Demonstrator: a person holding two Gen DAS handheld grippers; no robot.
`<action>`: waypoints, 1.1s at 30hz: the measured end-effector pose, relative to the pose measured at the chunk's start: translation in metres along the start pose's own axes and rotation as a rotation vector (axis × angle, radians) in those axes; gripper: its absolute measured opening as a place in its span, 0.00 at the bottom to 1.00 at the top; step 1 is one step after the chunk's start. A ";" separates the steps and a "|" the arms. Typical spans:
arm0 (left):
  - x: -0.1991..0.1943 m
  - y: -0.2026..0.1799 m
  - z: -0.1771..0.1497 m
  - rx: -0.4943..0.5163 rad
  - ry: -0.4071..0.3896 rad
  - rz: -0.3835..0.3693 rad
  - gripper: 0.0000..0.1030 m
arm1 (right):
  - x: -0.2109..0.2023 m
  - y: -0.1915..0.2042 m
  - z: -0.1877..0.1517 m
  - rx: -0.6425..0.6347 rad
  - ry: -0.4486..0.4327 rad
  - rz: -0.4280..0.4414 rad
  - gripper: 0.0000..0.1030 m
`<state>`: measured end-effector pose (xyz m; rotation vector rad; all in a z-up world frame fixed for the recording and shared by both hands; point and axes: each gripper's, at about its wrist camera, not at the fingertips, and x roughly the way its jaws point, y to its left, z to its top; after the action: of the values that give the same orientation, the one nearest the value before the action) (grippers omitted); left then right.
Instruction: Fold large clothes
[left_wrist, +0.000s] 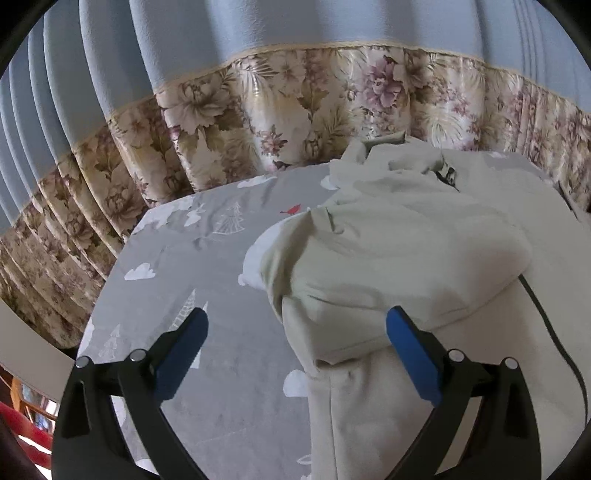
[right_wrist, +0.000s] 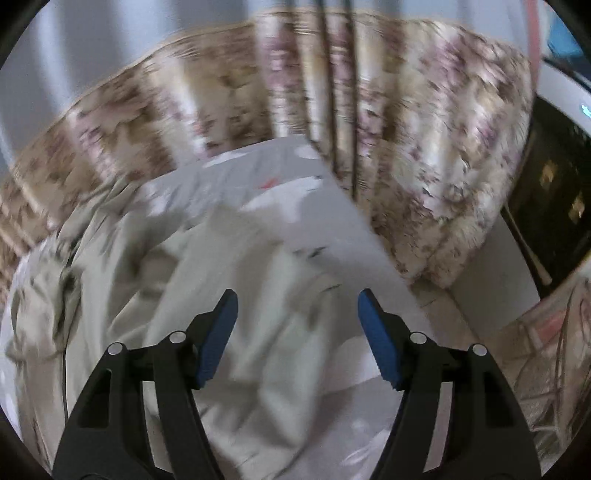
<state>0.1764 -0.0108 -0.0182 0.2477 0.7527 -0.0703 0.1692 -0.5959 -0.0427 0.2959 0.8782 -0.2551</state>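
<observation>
Two grippers, jaws spread and holding nothing, hang over a pale garment on a printed bedsheet.

The left gripper (left_wrist: 297, 325), blue ribbed pads wide apart, straddles a thick, soft folded edge of the cream-green garment (left_wrist: 399, 251), which lies heaped toward the right side and far edge of the grey sheet (left_wrist: 207, 258) printed with white clouds and trees. The right gripper (right_wrist: 297, 302), likewise parted, points down over the garment's rumpled folds in a motion-blurred view. A pleated floral curtain (left_wrist: 258, 122) hangs behind; a black cord (left_wrist: 550, 332) crosses the fabric.

Grey printed bedsheet (left_wrist: 221, 369), pale green garment (left_wrist: 406, 240) lying on it
</observation>
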 end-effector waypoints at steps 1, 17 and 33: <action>0.000 0.001 0.000 -0.003 0.002 0.001 0.95 | 0.004 -0.001 0.004 -0.004 0.008 0.018 0.66; 0.000 0.004 0.005 -0.102 0.018 -0.020 0.94 | 0.017 -0.016 0.028 -0.015 0.005 -0.036 0.08; -0.004 -0.022 0.004 -0.057 -0.005 -0.067 0.95 | -0.037 -0.049 -0.012 0.019 0.005 0.012 0.71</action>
<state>0.1728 -0.0331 -0.0164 0.1676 0.7572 -0.1131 0.1219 -0.6336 -0.0282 0.3197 0.8785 -0.2518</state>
